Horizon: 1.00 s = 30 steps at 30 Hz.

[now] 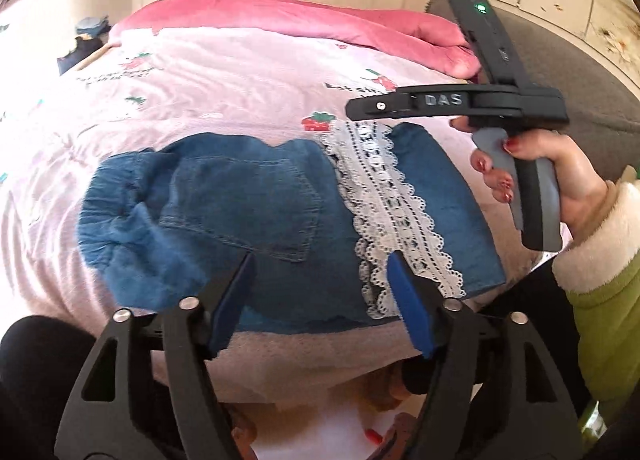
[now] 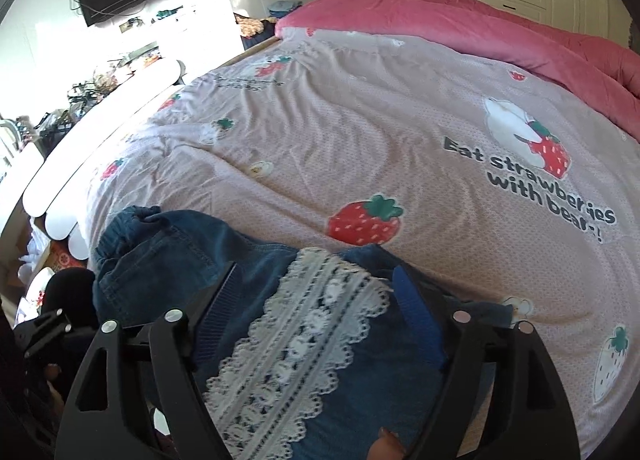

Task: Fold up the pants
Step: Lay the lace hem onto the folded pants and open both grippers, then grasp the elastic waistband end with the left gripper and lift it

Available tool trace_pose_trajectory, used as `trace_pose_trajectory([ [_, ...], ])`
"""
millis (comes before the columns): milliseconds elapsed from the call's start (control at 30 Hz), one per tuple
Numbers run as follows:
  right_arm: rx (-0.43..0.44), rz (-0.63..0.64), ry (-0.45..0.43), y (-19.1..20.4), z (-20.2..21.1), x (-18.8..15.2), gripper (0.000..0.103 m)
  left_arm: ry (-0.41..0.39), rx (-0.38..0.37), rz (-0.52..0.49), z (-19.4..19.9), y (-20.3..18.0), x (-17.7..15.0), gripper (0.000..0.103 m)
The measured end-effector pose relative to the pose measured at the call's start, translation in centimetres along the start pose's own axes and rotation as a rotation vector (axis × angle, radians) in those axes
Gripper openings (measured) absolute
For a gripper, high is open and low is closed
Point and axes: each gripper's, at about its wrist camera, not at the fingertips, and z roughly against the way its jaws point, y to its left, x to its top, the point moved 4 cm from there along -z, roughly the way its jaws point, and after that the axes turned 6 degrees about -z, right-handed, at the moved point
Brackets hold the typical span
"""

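Denim: we see the pants [image 1: 240, 212] folded into a compact blue bundle near the bed's [image 1: 240, 72] close edge, at six o'clock on the pink strawberry sheet, lace band [image 1: 396, 220] lying across the top.
Left gripper [image 1: 320, 260]: we read its jaws as apart, hanging over the bundle, nothing between the pads.
Right gripper [image 2: 316, 280]: we read its jaws as wide apart, hovering over the lace, no cloth pinched; its hand [image 1: 532, 172] shows at three o'clock in the left view.
Stage: we judge the fold laid and both claws let go.
Doing it well: we would lift straight off so no pad drags the lace, then check that edges line up and press flat any puffed waistband at nine o'clock.
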Motion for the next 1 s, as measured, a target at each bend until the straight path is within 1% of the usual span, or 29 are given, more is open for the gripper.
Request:
trace_pose_trajectory([
  [67, -0.005, 0.012, -0.002, 0.5, -0.1, 0.0, 0.088, -0.001, 0.007, 0.01, 0.3, 0.3, -0.1, 0.069],
  [200, 0.014, 0.036, -0.008, 1.6, -0.1, 0.1, 0.089, -0.002, 0.011, 0.024, 0.4, 0.9, -0.2, 0.075],
  [267, 0.025, 0.048, -0.011, 2.2, -0.2, 0.2, 0.091, 0.0, 0.015, 0.037, 0.5, 1.3, -0.4, 0.083],
  [367, 0.035, 0.067, -0.01, 3.0, -0.3, 0.3, 0.092, 0.002, 0.029, 0.06, 0.6, 2.1, -0.6, 0.089],
  [433, 0.039, 0.082, -0.007, 3.5, -0.5, 0.3, 0.092, 0.001, 0.038, 0.082, 0.8, 2.8, -0.8, 0.091],
  [500, 0.043, 0.095, -0.001, 3.9, -0.7, 0.2, 0.092, 0.004, 0.042, 0.105, 1.0, 3.7, -1.0, 0.092],
  [700, 0.043, 0.106, 0.03, 4.6, -1.8, -0.3, 0.093, 0.026, 0.09, 0.18, 1.2, 6.2, -2.3, 0.093],
  [900, 0.079, 0.124, 0.052, 6.7, -2.4, -0.3, 0.095, 0.031, 0.084, 0.265, 1.5, 8.2, -3.5, 0.093],
  [1000, 0.09, 0.139, 0.083, 8.2, -3.1, 0.2, 0.097, 0.016, 0.064, 0.277, 1.6, 8.2, -3.4, 0.093],
])
